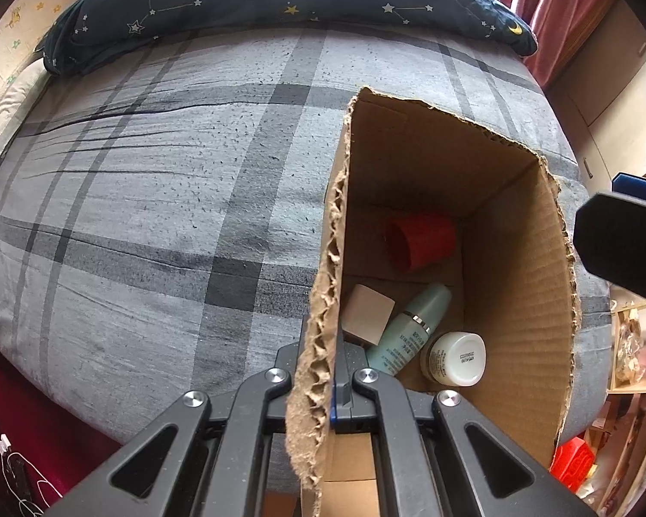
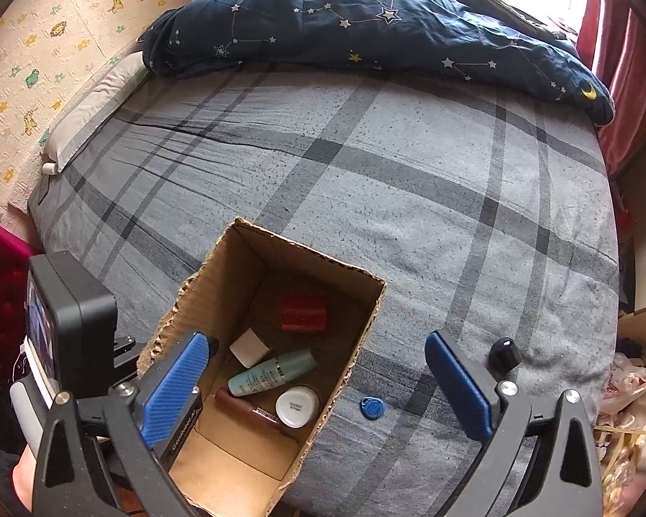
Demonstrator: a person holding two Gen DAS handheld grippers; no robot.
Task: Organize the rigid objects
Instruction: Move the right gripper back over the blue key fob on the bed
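Note:
An open cardboard box (image 2: 357, 344) stands on the bed near its front edge. It holds a red cup (image 2: 303, 312), a beige cube (image 2: 250, 348), a pale green bottle (image 2: 271, 372), a white jar (image 2: 298, 406) and a brown tube (image 2: 247, 407). My left gripper (image 1: 323, 387) is shut on the box's left wall (image 1: 323, 323). My right gripper (image 2: 318, 383) is open and empty above the box's right side. A blue disc (image 2: 372, 408) and a small black cap (image 2: 504, 354) lie on the sheet right of the box.
The grey plaid bed sheet (image 2: 366, 172) stretches far ahead. A dark blue star-print duvet (image 2: 366, 26) is bunched at the far end. A pillow (image 2: 94, 103) lies at the far left by the wall. Red curtains (image 2: 624, 64) and wooden cabinets (image 1: 616, 99) are at the right.

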